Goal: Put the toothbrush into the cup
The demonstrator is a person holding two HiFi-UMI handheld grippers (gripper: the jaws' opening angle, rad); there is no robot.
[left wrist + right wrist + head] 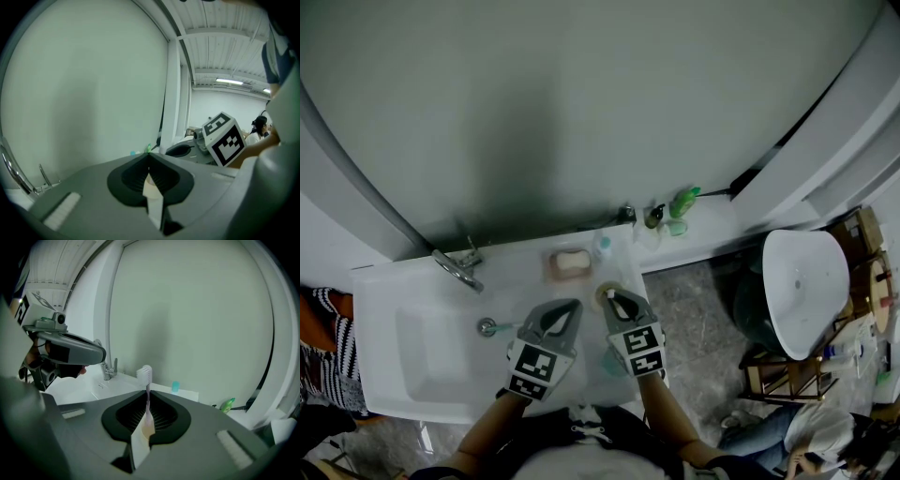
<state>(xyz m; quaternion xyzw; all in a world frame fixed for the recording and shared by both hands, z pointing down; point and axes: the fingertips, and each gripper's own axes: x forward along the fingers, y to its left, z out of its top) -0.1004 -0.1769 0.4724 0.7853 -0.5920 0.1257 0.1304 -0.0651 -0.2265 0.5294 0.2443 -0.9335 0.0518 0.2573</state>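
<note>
There were two grey two-jaw grippers, the left gripper [569, 307] and the right gripper [617, 300]. One pink toothbrush [146, 385] with white bristles was in sight, and one round tan cup [600, 291]. There was one white washbasin [384, 291], with one chrome tap [457, 267] and one round metal drain [487, 326]. One tan soap dish [570, 264] held one pale bar. One small teal-capped bottle [602, 246] stood by the wall. The ledge beyond bore one bright green bottle [683, 202] and one dark-topped bottle [653, 217]. One white oval fixture [806, 281] stood off to the right.
</note>
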